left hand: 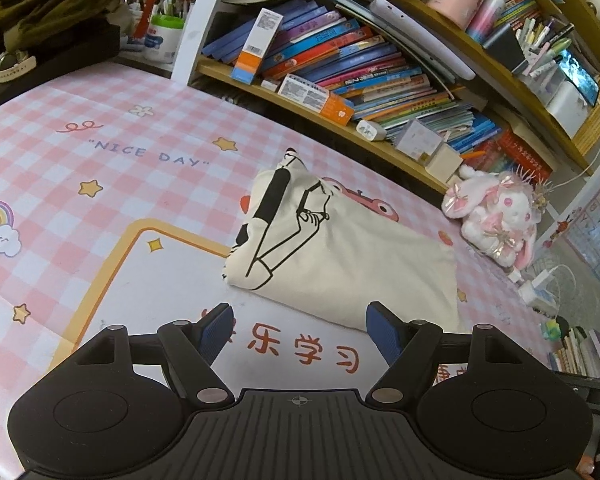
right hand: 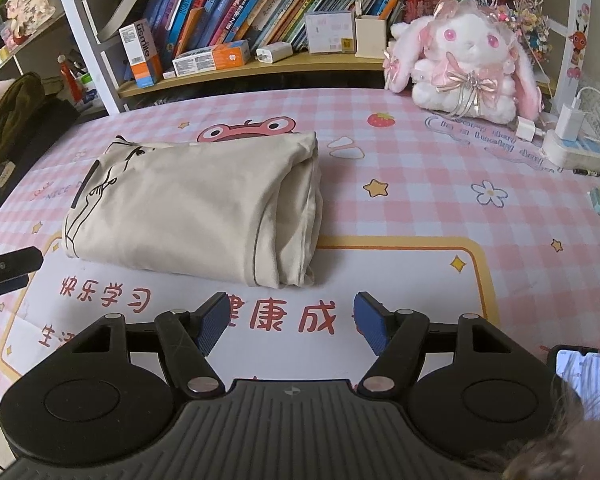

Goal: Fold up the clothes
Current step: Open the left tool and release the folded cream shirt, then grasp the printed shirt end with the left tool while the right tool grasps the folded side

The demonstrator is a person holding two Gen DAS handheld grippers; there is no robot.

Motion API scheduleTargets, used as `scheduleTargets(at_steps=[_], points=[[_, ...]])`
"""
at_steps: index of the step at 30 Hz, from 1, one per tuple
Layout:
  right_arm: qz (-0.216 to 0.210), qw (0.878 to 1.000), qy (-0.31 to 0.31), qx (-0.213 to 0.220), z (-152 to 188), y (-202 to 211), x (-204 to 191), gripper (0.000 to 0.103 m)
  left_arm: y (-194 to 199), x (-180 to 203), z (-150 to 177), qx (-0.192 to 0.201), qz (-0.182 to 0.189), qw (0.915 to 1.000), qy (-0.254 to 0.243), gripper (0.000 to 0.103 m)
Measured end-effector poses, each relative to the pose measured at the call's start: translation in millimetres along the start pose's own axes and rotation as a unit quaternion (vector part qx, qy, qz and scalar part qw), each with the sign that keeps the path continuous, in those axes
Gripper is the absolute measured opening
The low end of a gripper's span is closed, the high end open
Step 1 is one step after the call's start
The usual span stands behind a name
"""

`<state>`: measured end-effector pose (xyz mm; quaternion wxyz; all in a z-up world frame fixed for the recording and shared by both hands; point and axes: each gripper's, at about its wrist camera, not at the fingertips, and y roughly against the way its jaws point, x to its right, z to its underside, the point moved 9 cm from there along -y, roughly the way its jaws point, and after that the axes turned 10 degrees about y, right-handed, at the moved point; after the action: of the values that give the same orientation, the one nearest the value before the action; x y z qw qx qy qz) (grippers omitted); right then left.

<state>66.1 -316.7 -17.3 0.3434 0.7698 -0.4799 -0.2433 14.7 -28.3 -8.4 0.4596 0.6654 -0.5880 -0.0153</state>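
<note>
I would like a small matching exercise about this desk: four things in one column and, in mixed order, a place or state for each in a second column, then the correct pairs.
Things:
1. cream shirt
2. plush rabbit
3. olive garment
4. left gripper

Places or states:
A. sitting at the back of the mat, near the shelf
B. open, holding nothing
C. folded, lying on the pink checked mat
D. heaped at the far left edge, off the mat

Pairs: 1-C, 2-A, 3-D, 4-B
</note>
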Motion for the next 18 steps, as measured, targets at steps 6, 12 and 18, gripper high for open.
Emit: scheduleTargets(at_steps=[6, 12, 18], points=[[0.0, 1.0, -0.014, -0.004, -4, -4, 2, 0.069, -7, -6, -11, -0.005, 0.001, 1.0, 0.001, 0.076], [0.011, 0.999, -0.049, -0.009, -13, -16, 8, 0.071, -21, -12, -30, -0.016, 0.006, 0.9998, -0.008, 0.081], [0.025, 0.996, -0.085, -0.014, -30, -30, 11, 0.079, -45, -28, -55, -0.041, 0.019, 0.9989, -0.01, 0.084]])
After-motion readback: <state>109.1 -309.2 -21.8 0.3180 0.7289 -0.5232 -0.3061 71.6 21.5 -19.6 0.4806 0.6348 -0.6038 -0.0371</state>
